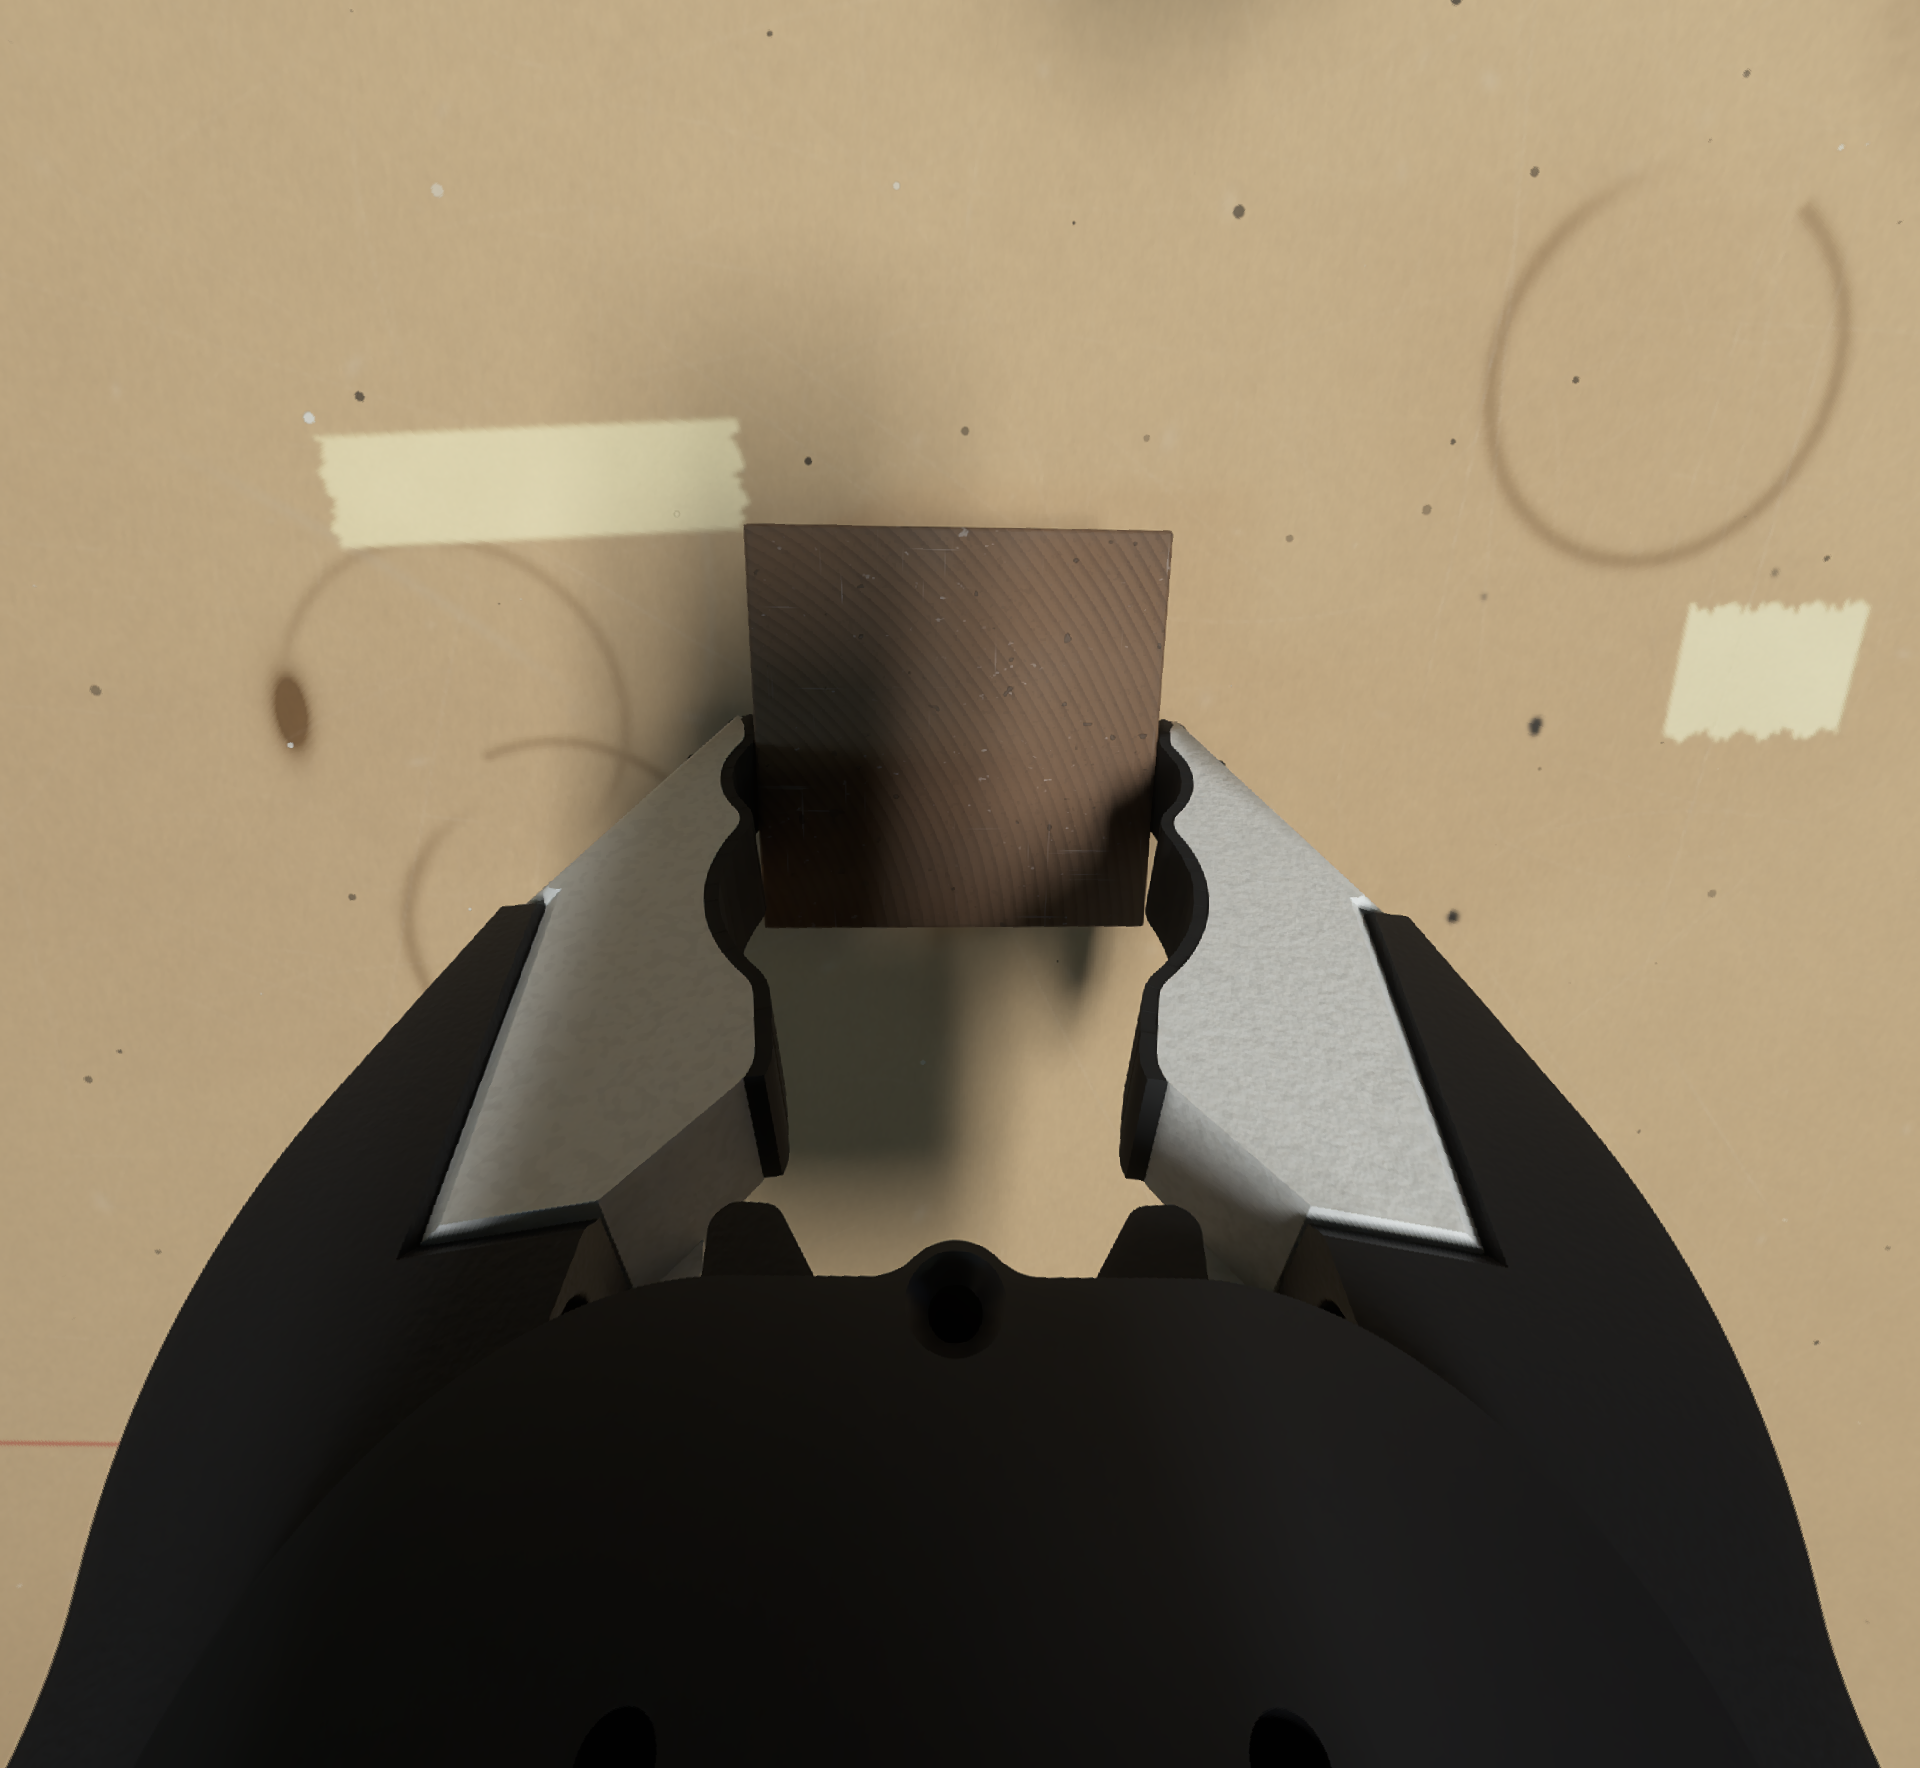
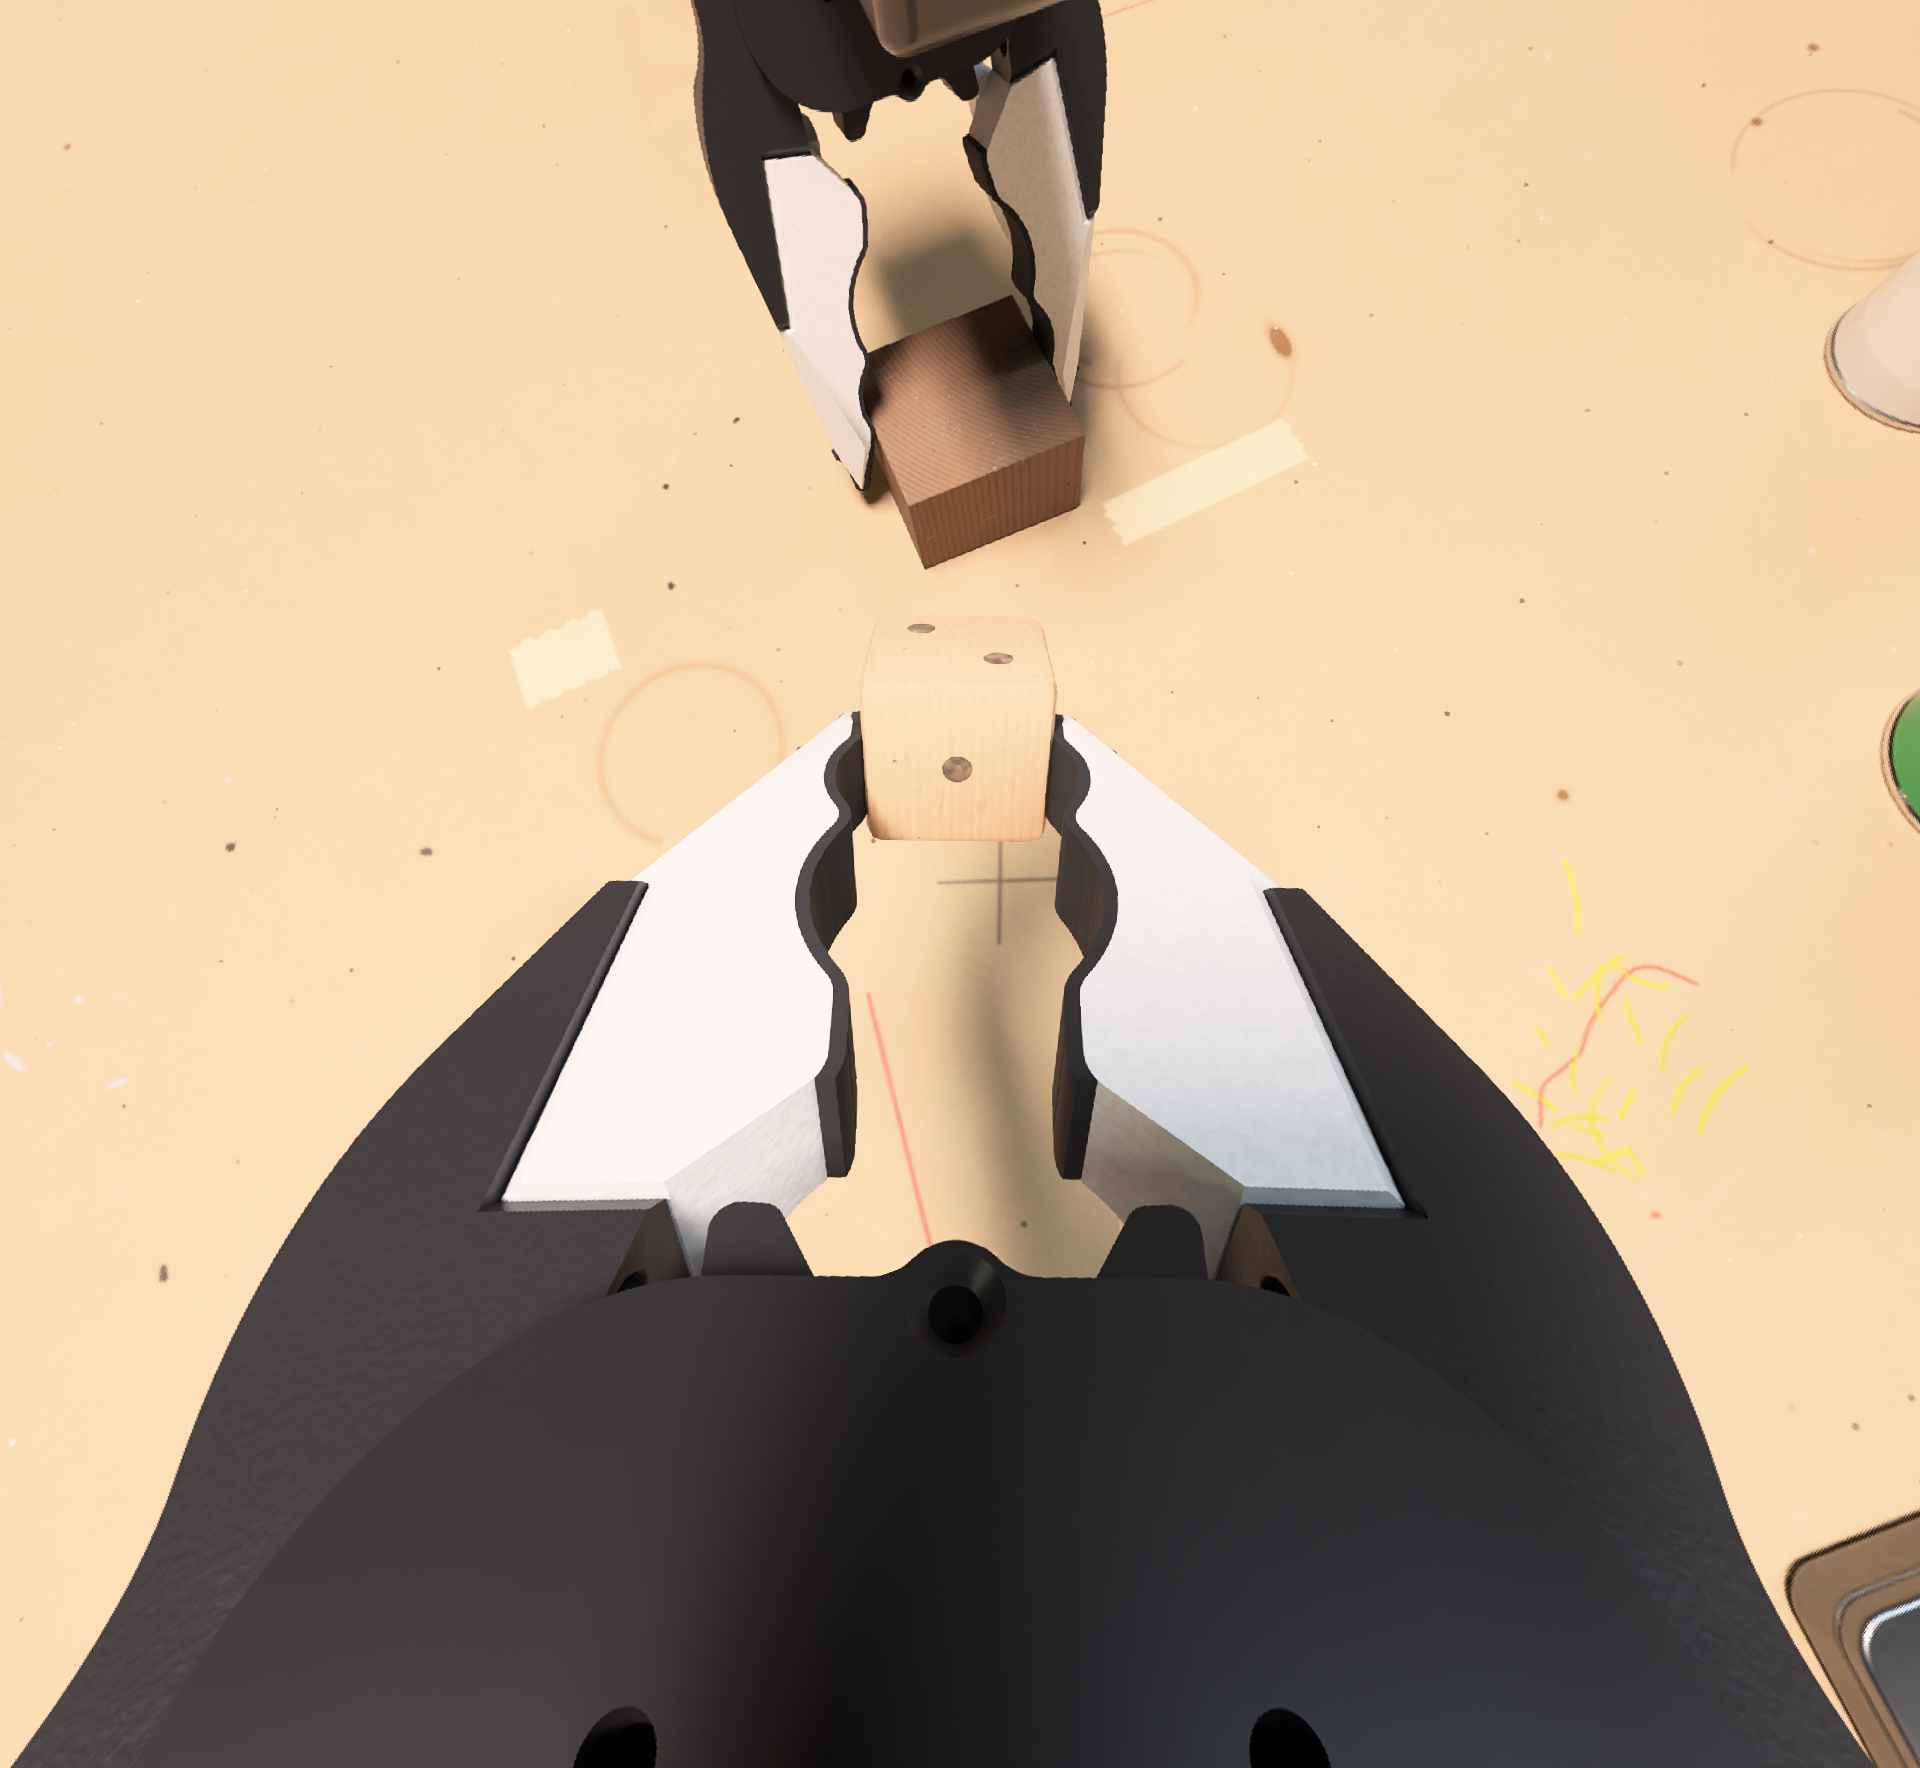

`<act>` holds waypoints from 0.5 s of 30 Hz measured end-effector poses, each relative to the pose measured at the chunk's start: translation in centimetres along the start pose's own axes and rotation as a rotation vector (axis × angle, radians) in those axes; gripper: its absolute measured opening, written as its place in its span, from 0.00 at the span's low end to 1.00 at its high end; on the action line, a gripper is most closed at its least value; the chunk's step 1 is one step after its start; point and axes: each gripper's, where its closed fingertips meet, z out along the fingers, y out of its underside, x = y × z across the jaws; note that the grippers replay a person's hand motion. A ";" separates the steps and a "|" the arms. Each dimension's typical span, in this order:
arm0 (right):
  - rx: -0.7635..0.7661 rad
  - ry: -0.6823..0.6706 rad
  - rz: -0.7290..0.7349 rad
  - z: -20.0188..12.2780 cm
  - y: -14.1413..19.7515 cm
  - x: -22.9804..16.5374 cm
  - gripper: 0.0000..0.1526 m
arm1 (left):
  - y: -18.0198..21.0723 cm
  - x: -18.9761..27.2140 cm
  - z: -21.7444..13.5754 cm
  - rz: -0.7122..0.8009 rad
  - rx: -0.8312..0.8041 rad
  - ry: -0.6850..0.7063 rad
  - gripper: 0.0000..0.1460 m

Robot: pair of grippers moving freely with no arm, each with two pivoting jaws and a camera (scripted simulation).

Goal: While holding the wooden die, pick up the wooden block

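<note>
The wooden block (image 1: 956, 679) is a dark brown cube resting on the tan table (image 1: 935, 160). My left gripper (image 1: 954, 752) points down over it, and both fingertips press its left and right sides. In the right wrist view the left gripper (image 2: 961, 425) straddles the block (image 2: 997, 482), which sits on the table. My right gripper (image 2: 956, 731) is shut on the pale wooden die (image 2: 954, 762) and holds it a little above the table, just in front of the block.
Strips of pale tape (image 1: 535, 482) (image 1: 1766, 669) lie on the table on either side of the block. A white cup-like object (image 2: 1881, 357), a green object (image 2: 1907, 773) and a brown-rimmed metal tray (image 2: 1870, 1614) sit at the right edge.
</note>
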 end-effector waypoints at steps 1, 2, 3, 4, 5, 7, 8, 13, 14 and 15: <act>0.001 -0.003 0.002 0.1 0.0 0.0 0.22 | 0.0 0.0 0.0 0.000 0.003 -0.001 0.51; 0.002 -0.007 0.006 0.1 0.1 0.0 0.22 | 0.0 0.0 0.0 0.001 0.004 -0.004 0.51; 0.003 -0.010 0.010 0.2 0.1 0.1 0.22 | 0.0 0.0 0.0 0.003 0.005 -0.004 0.51; 0.005 -0.014 0.016 0.3 0.1 0.1 0.22 | 0.0 0.1 0.0 0.009 0.007 -0.004 0.51; 0.007 -0.019 0.022 0.4 0.1 0.1 0.22 | 0.0 0.1 -0.1 0.013 0.012 -0.007 0.51; 0.015 -0.028 0.038 0.6 0.2 0.3 0.22 | -0.1 0.1 -0.1 0.014 0.035 -0.024 0.51; 0.024 -0.035 0.049 0.7 0.1 0.4 0.22 | -0.1 0.1 -0.2 0.010 0.047 -0.031 0.51; 0.149 -0.096 0.166 1.1 -1.3 1.1 0.22 | -0.8 -0.9 -1.3 0.029 0.107 -0.172 0.51; 0.193 -0.110 0.206 1.1 -1.7 1.4 0.22 | -1.2 -1.2 -1.9 0.044 0.119 -0.219 0.51; 0.242 -0.117 0.255 1.1 -2.3 1.9 0.22 | -1.7 -1.6 -2.5 0.060 0.129 -0.272 0.51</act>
